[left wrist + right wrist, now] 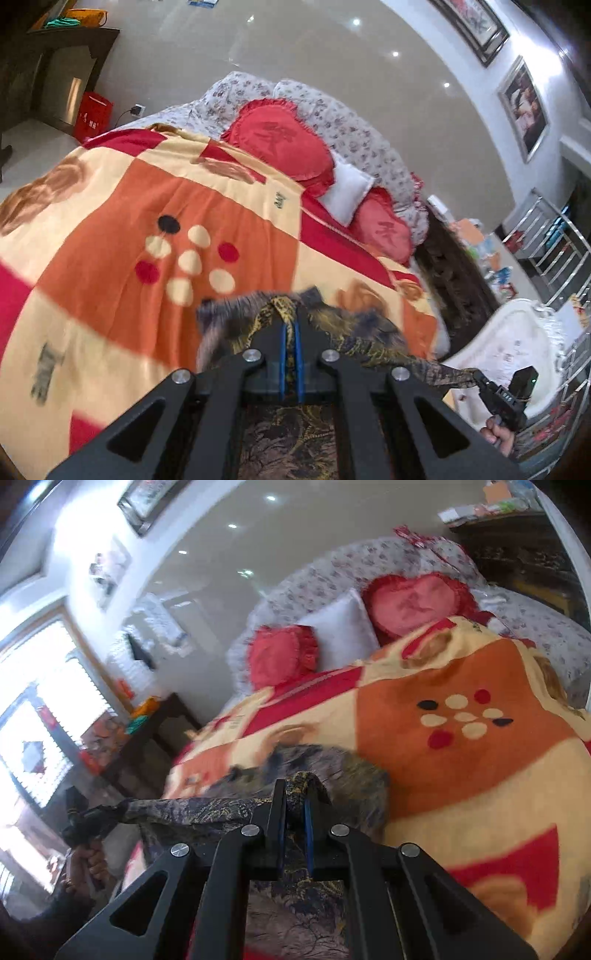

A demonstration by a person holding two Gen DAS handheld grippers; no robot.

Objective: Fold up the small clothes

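Both the left gripper (291,328) and right gripper (295,801) clench the patterned garment (207,808), stretched above the bed's (110,229) near edge. Keep it taut and level while lowering.

It was a bedroom in a home. A large bed (129,206) filled most of both views, covered by a blanket (110,258) in orange, cream and red blocks with a cluster of dots. At its head lay heart-shaped red cushions (284,144), a small white pillow (345,192) and floral-print bedding (343,125). Framed pictures (524,107) hung on a pale wall. A dark wooden cabinet (62,70) stood beyond the bed, with a red bag (94,114) on the glossy floor beside it. In the right wrist view, a bright window (55,686) lit the room, and a dark side table (147,738) beside the bed held colourful clutter.
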